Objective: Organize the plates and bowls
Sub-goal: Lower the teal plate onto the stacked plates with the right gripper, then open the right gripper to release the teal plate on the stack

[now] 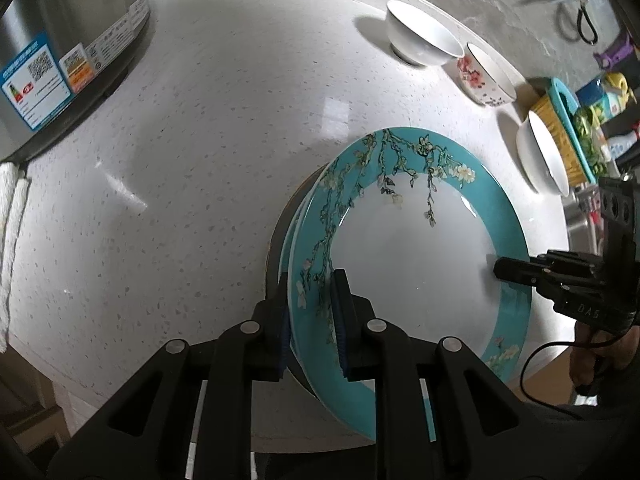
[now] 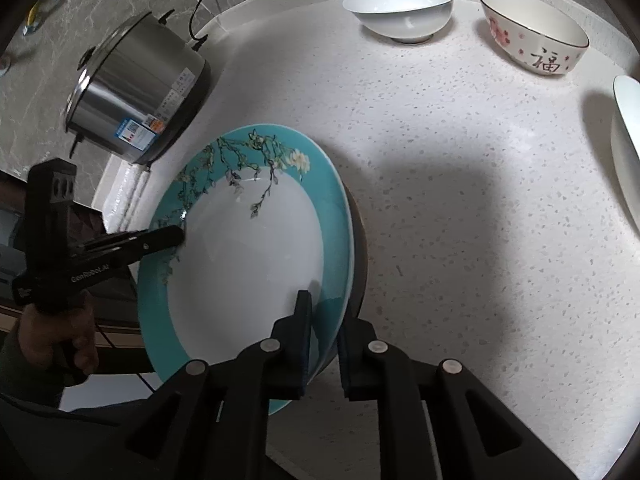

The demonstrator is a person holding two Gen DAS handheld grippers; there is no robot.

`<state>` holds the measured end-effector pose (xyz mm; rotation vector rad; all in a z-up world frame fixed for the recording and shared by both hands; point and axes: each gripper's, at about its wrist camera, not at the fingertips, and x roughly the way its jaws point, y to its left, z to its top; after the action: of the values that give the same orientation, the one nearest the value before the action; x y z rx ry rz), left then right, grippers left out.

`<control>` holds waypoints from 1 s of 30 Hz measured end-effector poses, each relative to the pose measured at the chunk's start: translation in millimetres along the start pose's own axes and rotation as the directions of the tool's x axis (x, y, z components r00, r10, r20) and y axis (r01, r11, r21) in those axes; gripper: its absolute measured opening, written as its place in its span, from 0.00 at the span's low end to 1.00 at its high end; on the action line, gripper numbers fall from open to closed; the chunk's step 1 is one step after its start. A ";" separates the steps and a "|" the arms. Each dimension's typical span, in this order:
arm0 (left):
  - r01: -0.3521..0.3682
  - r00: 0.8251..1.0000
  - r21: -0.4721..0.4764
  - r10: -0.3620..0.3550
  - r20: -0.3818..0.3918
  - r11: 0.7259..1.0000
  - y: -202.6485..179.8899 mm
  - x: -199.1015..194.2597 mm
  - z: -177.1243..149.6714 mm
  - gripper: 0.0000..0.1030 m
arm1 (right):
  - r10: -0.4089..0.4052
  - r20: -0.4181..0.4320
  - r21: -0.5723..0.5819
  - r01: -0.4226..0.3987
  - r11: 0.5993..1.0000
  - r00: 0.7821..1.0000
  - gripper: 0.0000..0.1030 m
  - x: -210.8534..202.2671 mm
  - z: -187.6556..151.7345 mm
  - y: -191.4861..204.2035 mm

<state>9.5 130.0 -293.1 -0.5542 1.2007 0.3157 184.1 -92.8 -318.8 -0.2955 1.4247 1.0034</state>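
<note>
A teal-rimmed plate (image 1: 412, 264) (image 2: 248, 264) with a blossom pattern is held low over a stack. Under it show the rim of a second teal plate (image 1: 285, 240) and a dark plate (image 1: 275, 236) (image 2: 362, 248). My left gripper (image 1: 312, 280) (image 2: 182, 234) is shut on the plate's left rim. My right gripper (image 2: 326, 300) (image 1: 498, 270) is shut on the opposite rim. Along the counter's back stand a white bowl (image 1: 424, 36) (image 2: 400, 4), a floral bowl (image 1: 480, 76) (image 2: 536, 36) and another white bowl (image 1: 544, 156) (image 2: 628, 140).
A steel rice cooker (image 1: 68, 40) (image 2: 136, 92) stands at the back left with a white cloth (image 1: 10, 240) (image 2: 128, 188) beside it. A teal rack with yellow items (image 1: 560, 120) sits past the bowls. A person's hand (image 2: 52, 340) holds the left gripper.
</note>
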 end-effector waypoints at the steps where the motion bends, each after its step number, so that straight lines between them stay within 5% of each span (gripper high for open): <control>1: -0.005 1.000 0.008 0.005 0.002 1.000 -1.9 0.6 0.4 0.16 | -0.014 -0.001 -0.007 0.014 1.000 1.000 0.15 1.0 -0.8 1.7; 21: -0.152 0.988 0.234 0.143 0.057 0.960 -41.7 18.6 5.1 0.22 | -0.174 0.030 -0.096 0.176 0.980 0.984 0.24 13.7 -4.4 21.2; 23: -0.155 0.988 0.257 0.142 0.066 0.954 -45.5 19.4 3.4 0.27 | -0.200 0.039 -0.105 0.203 0.973 0.979 0.25 14.2 -4.4 25.0; 24: -0.159 0.987 0.267 0.144 0.073 0.950 -47.4 19.7 3.6 0.37 | -0.212 0.043 -0.107 0.216 0.971 0.976 0.25 14.5 -4.5 27.3; 25: -0.181 0.983 0.277 0.164 0.084 0.944 -48.8 19.7 3.9 0.61 | -0.224 0.048 -0.110 0.228 0.967 0.973 0.26 14.7 -4.4 29.6; 26: -0.189 0.981 0.284 0.168 0.098 0.940 -48.6 18.4 4.4 0.68 | -0.240 0.055 -0.116 0.245 0.963 0.969 0.26 14.9 -4.3 32.8; 30: -0.175 0.982 0.299 0.144 0.121 0.938 -42.2 13.3 10.7 0.70 | -0.274 0.062 -0.109 0.279 0.954 0.960 0.27 18.2 -4.7 40.0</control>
<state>44.1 100.4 -292.9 -0.1667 1.1741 0.2819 149.3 -65.8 -320.8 -0.5393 1.2438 0.8580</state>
